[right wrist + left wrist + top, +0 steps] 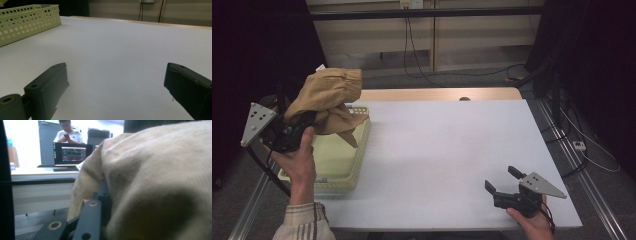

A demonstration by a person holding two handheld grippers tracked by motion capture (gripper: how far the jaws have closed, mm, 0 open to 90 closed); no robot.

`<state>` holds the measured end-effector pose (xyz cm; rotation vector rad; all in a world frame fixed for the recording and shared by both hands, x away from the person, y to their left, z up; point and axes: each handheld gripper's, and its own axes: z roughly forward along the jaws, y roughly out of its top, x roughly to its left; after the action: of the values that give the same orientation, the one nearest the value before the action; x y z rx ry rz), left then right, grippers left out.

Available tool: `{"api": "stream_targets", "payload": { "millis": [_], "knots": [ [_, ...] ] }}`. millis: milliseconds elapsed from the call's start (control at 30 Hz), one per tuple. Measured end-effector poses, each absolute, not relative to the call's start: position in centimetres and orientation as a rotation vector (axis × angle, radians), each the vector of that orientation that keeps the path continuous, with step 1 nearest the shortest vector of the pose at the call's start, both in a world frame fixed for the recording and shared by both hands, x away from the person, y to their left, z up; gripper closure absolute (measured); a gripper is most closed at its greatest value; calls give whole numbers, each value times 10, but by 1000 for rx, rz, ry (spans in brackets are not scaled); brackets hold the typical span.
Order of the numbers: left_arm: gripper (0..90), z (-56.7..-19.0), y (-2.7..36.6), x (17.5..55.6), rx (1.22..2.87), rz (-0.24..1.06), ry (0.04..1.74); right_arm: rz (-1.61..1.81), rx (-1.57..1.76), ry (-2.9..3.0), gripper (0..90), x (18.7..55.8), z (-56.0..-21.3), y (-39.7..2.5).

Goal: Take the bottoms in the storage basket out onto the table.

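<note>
High view: tan cloth garment [328, 97] held bunched above perforated yellow basket [357, 165], clamped in left claw [299, 125], lifted clear for transfer to white tabletop [452, 150]. Right claw [502, 182] parked low near tabletop's front edge, jaws apart, ready to receive.

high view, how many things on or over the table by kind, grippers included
Black two-jaw grippers: 2, the left gripper and the right gripper
Tan crumpled cloth garment: 1
Pale yellow perforated plastic basket: 1
Total: 4
</note>
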<state>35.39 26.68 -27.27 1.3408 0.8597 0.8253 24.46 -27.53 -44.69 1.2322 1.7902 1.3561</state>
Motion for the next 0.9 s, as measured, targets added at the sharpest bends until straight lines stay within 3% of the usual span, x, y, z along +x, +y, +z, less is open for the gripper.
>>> {"api": "stream_targets", "payload": {
  "millis": [900],
  "knots": [
    [774,-274,234,351,1374,759,788,1366,1215,1800,49,243,-446,-273]
  ]
}}
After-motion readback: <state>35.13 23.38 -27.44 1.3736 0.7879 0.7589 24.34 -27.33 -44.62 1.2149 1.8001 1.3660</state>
